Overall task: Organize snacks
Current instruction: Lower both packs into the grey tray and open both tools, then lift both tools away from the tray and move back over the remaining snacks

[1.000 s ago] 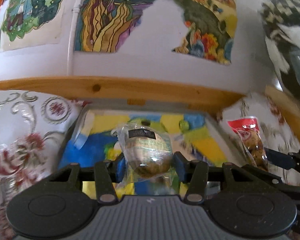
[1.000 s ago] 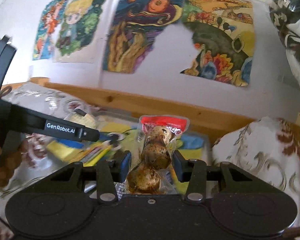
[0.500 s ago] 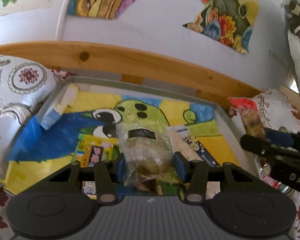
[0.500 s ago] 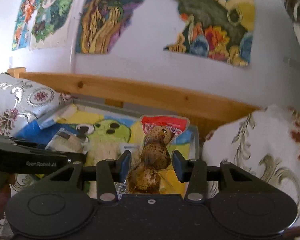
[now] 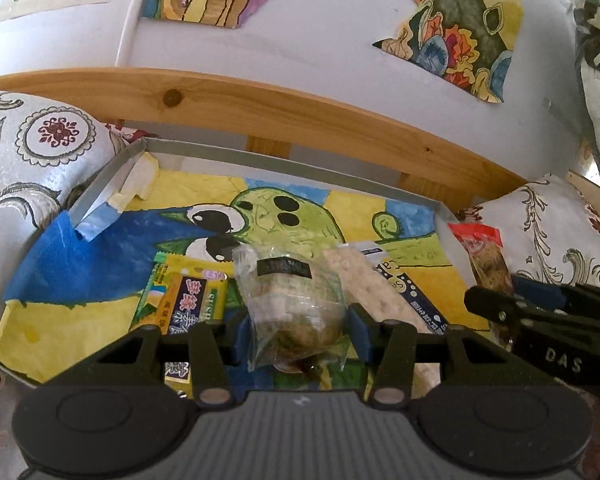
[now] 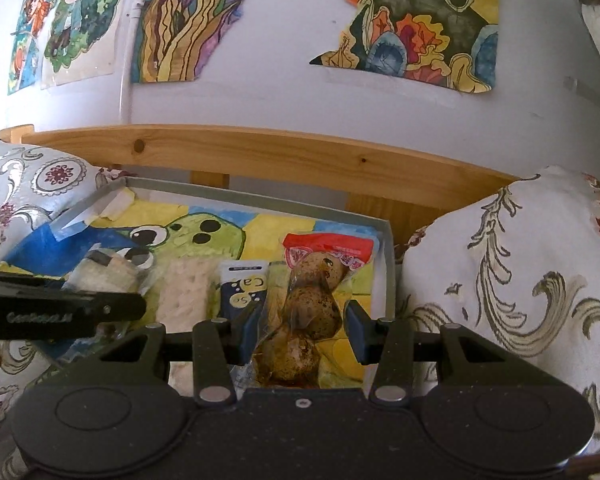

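My left gripper [image 5: 298,332] is shut on a clear bag with a round pastry [image 5: 292,300] and a black label, held over the near middle of a grey tray [image 5: 300,168] lined with a painted sheet. In the tray lie a yellow sushi snack packet [image 5: 184,304], a white cracker pack [image 5: 360,280] and a blue Ca packet [image 5: 416,300]. My right gripper [image 6: 304,332] is shut on a red-topped pack of speckled eggs [image 6: 312,292], above the tray's right end near its rim [image 6: 389,264]. Each gripper shows at the edge of the other's view.
A wooden rail [image 5: 300,120] runs behind the tray, below a white wall with paintings [image 6: 412,32]. Patterned cloth bulges on the left [image 5: 40,148] and right [image 6: 520,280] of the tray.
Both grippers have moved forward and tipped down over the tray, each still holding its snack. The tray's floor and the packets in it now fill more of both views.
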### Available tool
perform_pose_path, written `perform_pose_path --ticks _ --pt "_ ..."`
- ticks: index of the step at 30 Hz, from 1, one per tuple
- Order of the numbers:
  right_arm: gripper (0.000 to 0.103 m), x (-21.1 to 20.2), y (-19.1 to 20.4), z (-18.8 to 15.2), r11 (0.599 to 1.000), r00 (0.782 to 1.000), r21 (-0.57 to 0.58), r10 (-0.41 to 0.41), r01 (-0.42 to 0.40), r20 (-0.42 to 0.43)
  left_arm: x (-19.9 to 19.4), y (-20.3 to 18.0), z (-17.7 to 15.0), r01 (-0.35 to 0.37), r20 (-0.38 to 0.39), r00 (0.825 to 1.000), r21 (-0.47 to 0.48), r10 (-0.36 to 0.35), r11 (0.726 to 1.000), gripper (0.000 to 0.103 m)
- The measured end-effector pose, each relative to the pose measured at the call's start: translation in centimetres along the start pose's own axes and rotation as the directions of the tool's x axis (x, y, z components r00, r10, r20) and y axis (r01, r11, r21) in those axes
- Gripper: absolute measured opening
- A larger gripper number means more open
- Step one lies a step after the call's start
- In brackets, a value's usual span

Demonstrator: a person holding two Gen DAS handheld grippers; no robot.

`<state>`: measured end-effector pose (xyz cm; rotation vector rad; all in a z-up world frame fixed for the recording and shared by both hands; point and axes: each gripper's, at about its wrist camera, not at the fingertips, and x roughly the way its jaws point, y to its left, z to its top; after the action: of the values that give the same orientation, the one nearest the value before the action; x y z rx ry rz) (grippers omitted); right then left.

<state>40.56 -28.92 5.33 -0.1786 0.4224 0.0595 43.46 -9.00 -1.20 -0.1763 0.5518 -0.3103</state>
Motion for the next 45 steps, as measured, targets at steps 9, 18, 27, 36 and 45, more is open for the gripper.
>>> perform_pose_path --ticks 9,18,27,36,45 --pt "0.048 1.7 0.2 0.2 1.0 0.999 -0.01 0.018 -0.019 -0.036 -0.1 0.0 0.2 -0.002 -0.008 1.0 -0.007 0.002 1.0 0.056" --pt "0.053 1.1 0.2 -0.1 1.0 0.999 -0.007 0.021 -0.021 -0.042 -0.7 0.2 0.2 -0.015 0.006 1.0 -0.047 0.015 0.999 0.078" --pt "0.075 -2.6 -0.4 1.4 1.0 0.999 0.013 0.006 -0.006 0.04 -3.5 -0.1 0.9 -0.038 0.079 0.996 -0.076 0.044 0.996 0.099" --pt "0.098 -8.5 0.5 2.1 0.999 0.991 0.015 0.026 -0.028 0.134 -8.4 0.2 0.9 -0.074 0.14 0.987 -0.072 0.084 0.995 0.102" --pt "0.102 -14.1 2.7 2.4 0.997 0.98 -0.022 0.077 -0.074 0.184 -13.4 0.2 -0.2 -0.112 0.16 0.98 -0.053 0.119 0.992 0.103"
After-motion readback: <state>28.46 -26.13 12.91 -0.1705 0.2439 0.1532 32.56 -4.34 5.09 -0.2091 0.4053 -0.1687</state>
